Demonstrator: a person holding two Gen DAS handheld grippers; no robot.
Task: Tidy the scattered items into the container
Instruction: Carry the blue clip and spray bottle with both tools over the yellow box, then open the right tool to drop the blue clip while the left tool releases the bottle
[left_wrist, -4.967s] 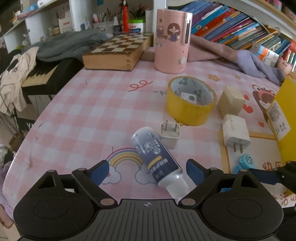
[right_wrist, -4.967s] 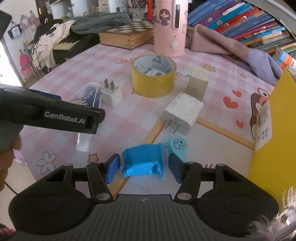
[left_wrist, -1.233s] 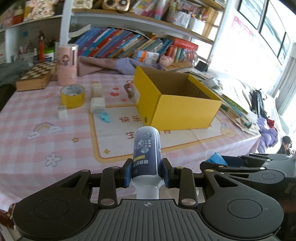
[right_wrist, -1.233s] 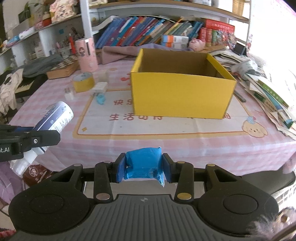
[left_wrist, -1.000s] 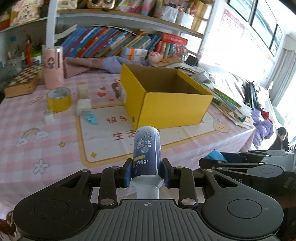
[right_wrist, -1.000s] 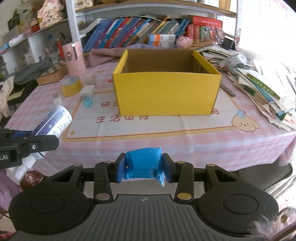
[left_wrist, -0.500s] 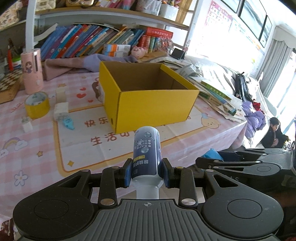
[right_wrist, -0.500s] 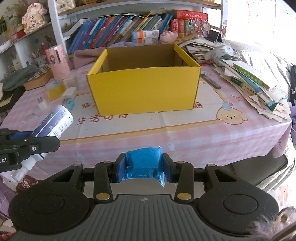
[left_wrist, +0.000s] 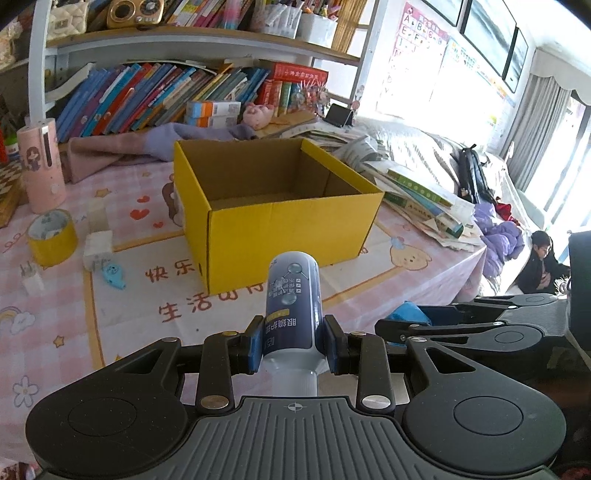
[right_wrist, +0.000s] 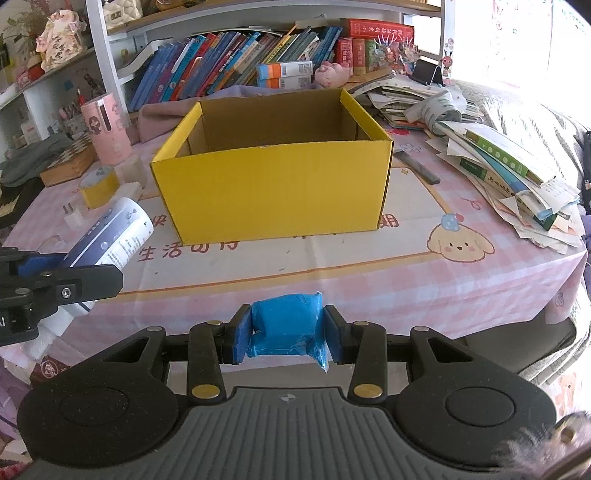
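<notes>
The left tongs (left_wrist: 293, 341) are clamped on a blue-labelled bottle (left_wrist: 293, 299), held above the surface (left_wrist: 55, 317) short of the yellow box (left_wrist: 288, 236). The right tongs (right_wrist: 284, 334) grip a blue packet (right_wrist: 286, 326), also short of the box. Left of the box lie a tape roll (left_wrist: 51, 240), two white chargers (left_wrist: 96, 247) and a small blue toy (left_wrist: 113, 275).

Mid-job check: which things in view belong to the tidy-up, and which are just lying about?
Job:
yellow box
bottle in left gripper
blue packet in right gripper
tape roll
white charger
small plug
blue fish-shaped trinket

Lying about:
shelf books
pink cylinder
chessboard box
paper pile
</notes>
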